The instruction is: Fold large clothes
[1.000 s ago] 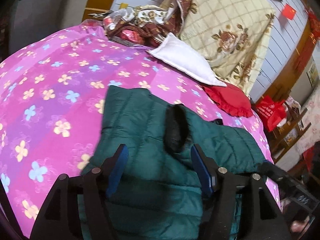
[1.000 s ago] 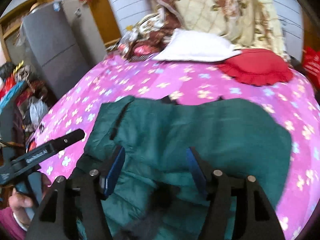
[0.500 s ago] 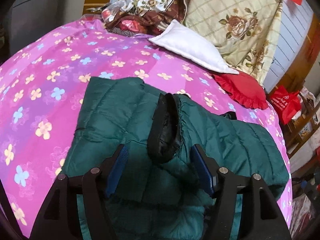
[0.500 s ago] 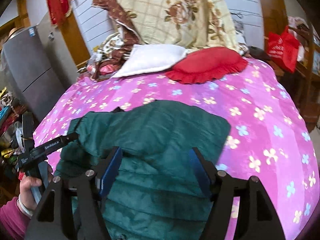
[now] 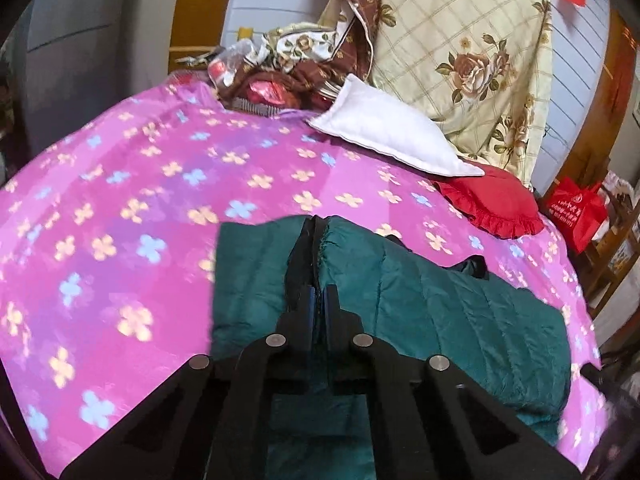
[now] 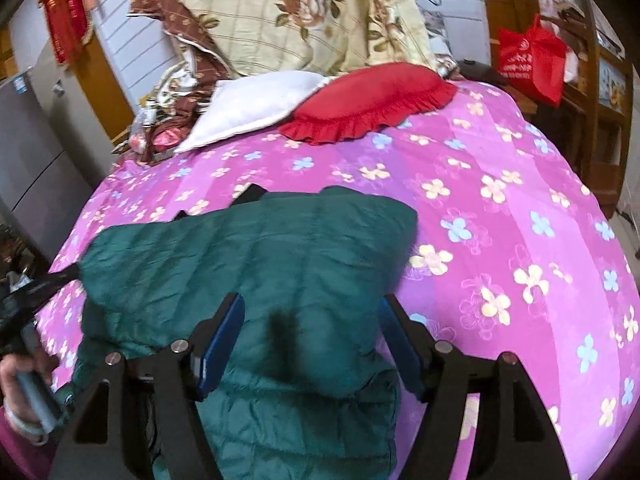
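Note:
A dark green quilted jacket [image 5: 440, 304] lies on a pink flowered bed cover [image 5: 120, 208]. My left gripper [image 5: 319, 300] is shut on the jacket's black-lined sleeve cuff [image 5: 304, 256], which stands up between the blue pads. In the right wrist view the jacket [image 6: 256, 256] is spread across the cover [image 6: 520, 220]. My right gripper [image 6: 312, 332] is open just above the jacket's near part, holding nothing. The left gripper also shows at the left edge of the right wrist view [image 6: 36, 288], held by a hand.
A white pillow [image 5: 384, 132], a red frilled cushion [image 5: 492, 204] and a rose-patterned quilt [image 5: 460, 48] lie at the head of the bed. Crumpled cloth [image 5: 280, 68] sits at the far left. A red bag [image 6: 528, 60] and wooden shelves stand to the right.
My left gripper has closed on the black-lined sleeve cuff. My right gripper has swung right over the jacket and stays open.

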{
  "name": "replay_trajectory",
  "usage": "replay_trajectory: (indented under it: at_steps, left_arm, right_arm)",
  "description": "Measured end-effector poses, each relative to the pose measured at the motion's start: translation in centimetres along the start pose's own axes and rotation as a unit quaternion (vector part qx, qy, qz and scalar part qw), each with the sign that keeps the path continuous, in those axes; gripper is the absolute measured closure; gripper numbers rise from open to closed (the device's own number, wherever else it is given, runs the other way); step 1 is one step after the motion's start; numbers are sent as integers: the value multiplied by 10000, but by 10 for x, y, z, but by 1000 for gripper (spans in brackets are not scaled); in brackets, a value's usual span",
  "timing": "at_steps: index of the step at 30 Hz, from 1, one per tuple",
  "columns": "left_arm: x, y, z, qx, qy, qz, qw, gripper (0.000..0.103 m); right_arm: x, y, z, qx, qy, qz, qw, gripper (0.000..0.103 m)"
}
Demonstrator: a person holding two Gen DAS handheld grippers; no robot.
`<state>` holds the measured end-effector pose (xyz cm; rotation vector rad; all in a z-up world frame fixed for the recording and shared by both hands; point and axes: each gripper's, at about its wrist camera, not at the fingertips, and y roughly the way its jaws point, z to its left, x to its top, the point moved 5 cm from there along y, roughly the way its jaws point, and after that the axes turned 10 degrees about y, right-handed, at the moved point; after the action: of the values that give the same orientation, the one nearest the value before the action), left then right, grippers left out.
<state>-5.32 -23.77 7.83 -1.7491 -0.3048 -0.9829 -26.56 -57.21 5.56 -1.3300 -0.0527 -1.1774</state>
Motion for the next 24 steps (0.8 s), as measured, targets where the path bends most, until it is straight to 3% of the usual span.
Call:
replay_trajectory:
  at_steps: [7, 16, 18, 21, 24]
  left_arm:
    - [-30, 0, 12, 267, 326, 79, 9991, 103]
    - [-44, 8, 10, 286, 394, 289, 9984, 103]
    - [-40, 3, 11, 263, 387, 314, 9984, 103]
    - [-34, -10, 12, 229, 345, 193, 9990, 89]
    - [-23, -26, 8, 239, 378, -70, 9990, 84]
  right_arm:
    - [6, 50, 14, -156, -159, 40, 9997, 30]
    - [20, 120, 29, -924, -558, 216, 9939, 35]
    - [23, 122, 31, -992, -646, 241, 9927, 35]
    - [25, 108, 32, -977, -670, 209, 9927, 35]
    - [23, 81, 33, -823, -609, 58, 9947, 35]
